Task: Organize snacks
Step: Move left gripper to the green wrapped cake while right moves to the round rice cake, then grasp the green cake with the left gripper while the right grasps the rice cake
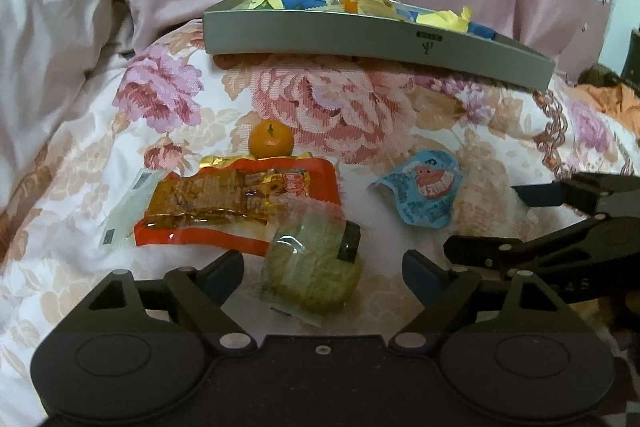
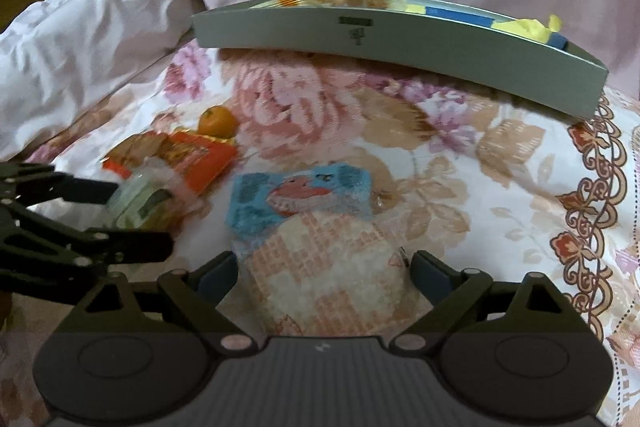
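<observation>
The left gripper [image 1: 323, 267] stood wide open around a green wrapped cake [image 1: 312, 267] at lower centre, not yet pinching it; the right gripper [image 2: 324, 267], equally open, straddled a pink-checked round packet [image 2: 328, 283]. Several snacks already lay in the grey tray [image 1: 360, 39] at upper centre, while the mandarin [image 1: 271, 139], orange pouch [image 1: 236, 205] and blue packet [image 1: 424, 193] remained on the floral quilt [image 1: 328, 107], the two grippers crowding each other.

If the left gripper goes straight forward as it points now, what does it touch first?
Most likely the green wrapped cake, which lies between the open fingers of the left gripper, slightly left of centre. Beyond it lies the orange snack packet, then the small orange. Depth is hard to judge in this fisheye view.
</observation>
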Available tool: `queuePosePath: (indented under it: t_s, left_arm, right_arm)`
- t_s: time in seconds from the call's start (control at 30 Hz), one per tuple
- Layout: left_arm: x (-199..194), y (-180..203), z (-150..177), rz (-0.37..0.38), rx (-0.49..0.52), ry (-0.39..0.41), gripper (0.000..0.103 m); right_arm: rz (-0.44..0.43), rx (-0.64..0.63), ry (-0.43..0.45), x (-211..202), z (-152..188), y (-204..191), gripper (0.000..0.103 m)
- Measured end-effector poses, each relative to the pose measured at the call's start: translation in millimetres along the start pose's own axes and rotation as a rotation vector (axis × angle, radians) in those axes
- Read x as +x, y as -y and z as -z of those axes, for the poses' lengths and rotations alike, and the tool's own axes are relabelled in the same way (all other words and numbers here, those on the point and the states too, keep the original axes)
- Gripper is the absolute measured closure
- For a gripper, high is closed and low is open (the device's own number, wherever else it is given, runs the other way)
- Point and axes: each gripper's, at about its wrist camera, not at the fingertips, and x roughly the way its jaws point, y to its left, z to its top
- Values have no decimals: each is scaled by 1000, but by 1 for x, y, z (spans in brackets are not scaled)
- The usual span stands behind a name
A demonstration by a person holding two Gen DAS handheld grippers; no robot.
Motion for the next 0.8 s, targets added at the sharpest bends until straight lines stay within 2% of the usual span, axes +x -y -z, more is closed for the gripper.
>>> queuePosePath:
  t_s: [0.2,0.47,0.53,0.63,0.73,0.8]
  left_arm:
    - [2,-3,1,-13,-4,-11,23]
    - [3,-1,2,-25,2,-9,27]
    - [3,-1,2,-23,4,-10,30]
    - [3,0,3,-7,10,-15,34]
    - [2,3,3,4,23,-16,36]
    - [2,4,4,21,28,-21,49]
  right_arm:
    - [-2,-61,-34,-1,1,-7,2]
    - [46,-275,-32,-5,9,-28,1]
    - [44,-266,-31,-3,8,-26,1]
    - [19,-185,-50,1,6,-16,1]
    - [0,-164,-58,-1,6,-14,6]
    - [-6,-189,-47,-3,7,-17,13]
